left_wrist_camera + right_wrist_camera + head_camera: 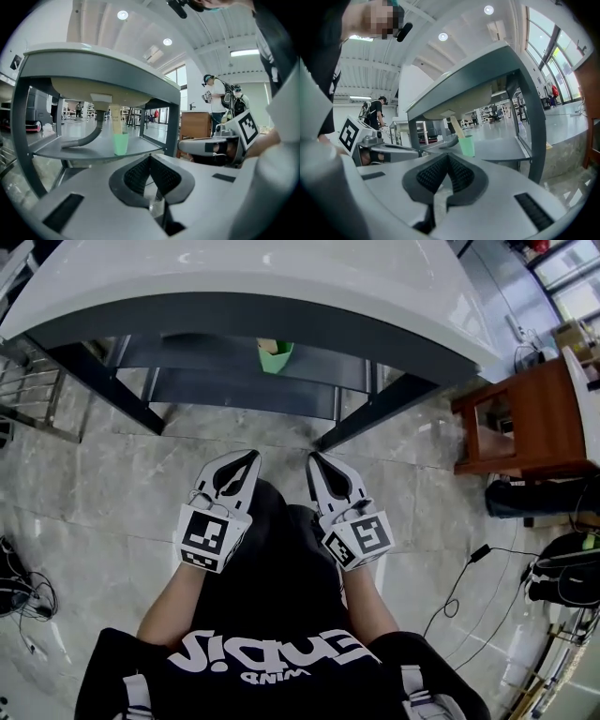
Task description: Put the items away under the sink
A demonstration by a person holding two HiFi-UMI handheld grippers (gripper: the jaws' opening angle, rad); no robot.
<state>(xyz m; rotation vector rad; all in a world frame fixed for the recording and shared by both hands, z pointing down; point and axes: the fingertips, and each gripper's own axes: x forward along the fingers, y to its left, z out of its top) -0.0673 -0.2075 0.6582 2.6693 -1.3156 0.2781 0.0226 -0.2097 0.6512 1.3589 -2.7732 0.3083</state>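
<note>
Closed, empty right gripper faces a green cup, perhaps holding a stick.

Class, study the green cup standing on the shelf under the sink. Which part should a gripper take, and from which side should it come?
Take the green cup by its side wall, about mid-height, coming in level from the open front of the shelf. It stands upright, a tan stick rises from its mouth and the basin hangs close above, so an approach from above looks blocked.
</note>
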